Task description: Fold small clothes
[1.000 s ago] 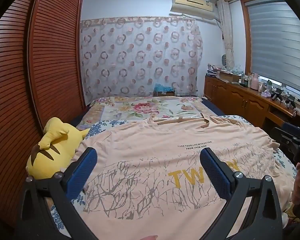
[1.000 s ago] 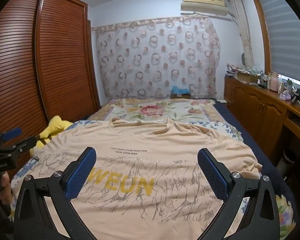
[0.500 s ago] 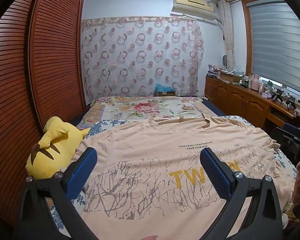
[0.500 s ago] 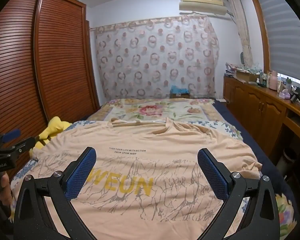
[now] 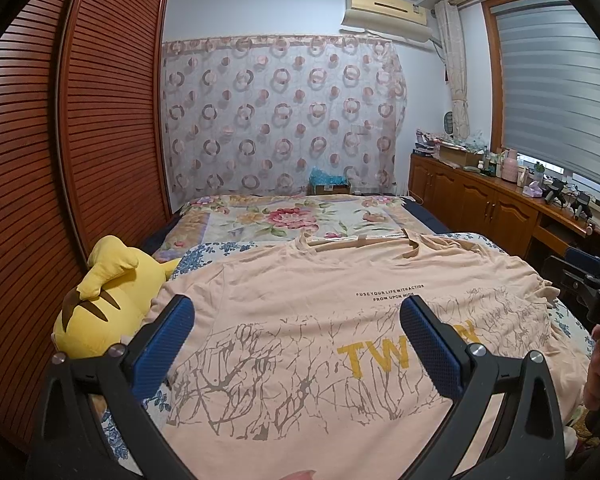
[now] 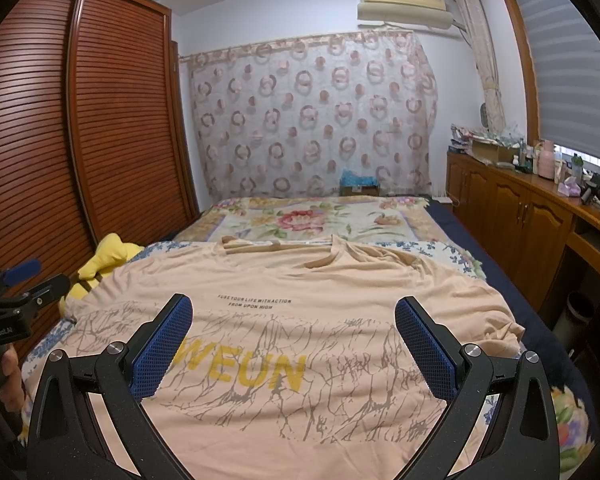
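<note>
Plainly, the bed (image 5: 292,216) is serving as the work surface: its floral cover gives a broad, flat place on which a garment can be spread before any fold is made. Across the near half of it lies the peach T-shirt (image 6: 300,280), print side up, collar toward the far end and hem toward the person, with the yellow lettering and the branch pattern showing. It looks smoothed out, I judge so that the sleeves and sides can be turned in evenly; its right sleeve is bunched a little at the bed's edge. A yellow plush toy (image 5: 100,304) sits against the wardrobe side of the bed, just beside the shirt's left shoulder, out of the way of the folding. Along the window wall a wooden counter (image 6: 540,200) carries bottles and small clutter, well apart from the work.

Both tools hang over the near part of the shirt. The left tool (image 5: 296,340) has its blue-padded fingers spread wide, with nothing between them and no cloth touched. The right tool (image 6: 294,340) is likewise spread wide and empty, poised above the lettering. No fold has yet been started.
</note>
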`<state>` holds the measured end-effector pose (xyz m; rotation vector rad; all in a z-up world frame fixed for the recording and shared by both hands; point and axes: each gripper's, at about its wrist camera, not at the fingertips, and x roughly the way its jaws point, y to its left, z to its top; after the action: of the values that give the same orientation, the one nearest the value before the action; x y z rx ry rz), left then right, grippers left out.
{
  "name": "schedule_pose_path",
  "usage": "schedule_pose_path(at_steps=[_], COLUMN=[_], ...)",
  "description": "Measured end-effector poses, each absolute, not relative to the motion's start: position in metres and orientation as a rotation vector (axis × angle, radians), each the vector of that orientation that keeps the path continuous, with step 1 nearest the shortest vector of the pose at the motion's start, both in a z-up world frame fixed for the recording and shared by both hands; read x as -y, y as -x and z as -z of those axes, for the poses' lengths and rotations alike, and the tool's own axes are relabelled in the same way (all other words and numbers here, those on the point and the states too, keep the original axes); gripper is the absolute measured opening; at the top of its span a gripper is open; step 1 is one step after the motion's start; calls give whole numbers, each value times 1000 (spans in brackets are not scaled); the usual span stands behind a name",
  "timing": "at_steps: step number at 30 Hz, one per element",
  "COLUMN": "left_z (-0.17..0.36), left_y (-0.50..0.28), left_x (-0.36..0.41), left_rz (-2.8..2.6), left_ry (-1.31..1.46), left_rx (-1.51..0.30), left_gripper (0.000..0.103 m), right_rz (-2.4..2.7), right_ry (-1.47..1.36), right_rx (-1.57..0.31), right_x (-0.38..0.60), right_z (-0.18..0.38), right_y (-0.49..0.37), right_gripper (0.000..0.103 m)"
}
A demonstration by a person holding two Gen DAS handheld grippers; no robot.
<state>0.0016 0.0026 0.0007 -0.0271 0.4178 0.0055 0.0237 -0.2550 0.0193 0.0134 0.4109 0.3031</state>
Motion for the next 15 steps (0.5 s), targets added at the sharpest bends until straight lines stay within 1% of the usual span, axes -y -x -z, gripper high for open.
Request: schedule_pose_path(at_steps=[15], left_z=[-9], left_y=[4], left_x=[-1], left_rz=[-4], left_ry=[24], left_rx=[-405], left_gripper=[103], right_rz=[-302], right_ry=[-14], right_rx=[-409], right_x=[257], right_z=[-19], right_y=[-24], right_gripper=[103])
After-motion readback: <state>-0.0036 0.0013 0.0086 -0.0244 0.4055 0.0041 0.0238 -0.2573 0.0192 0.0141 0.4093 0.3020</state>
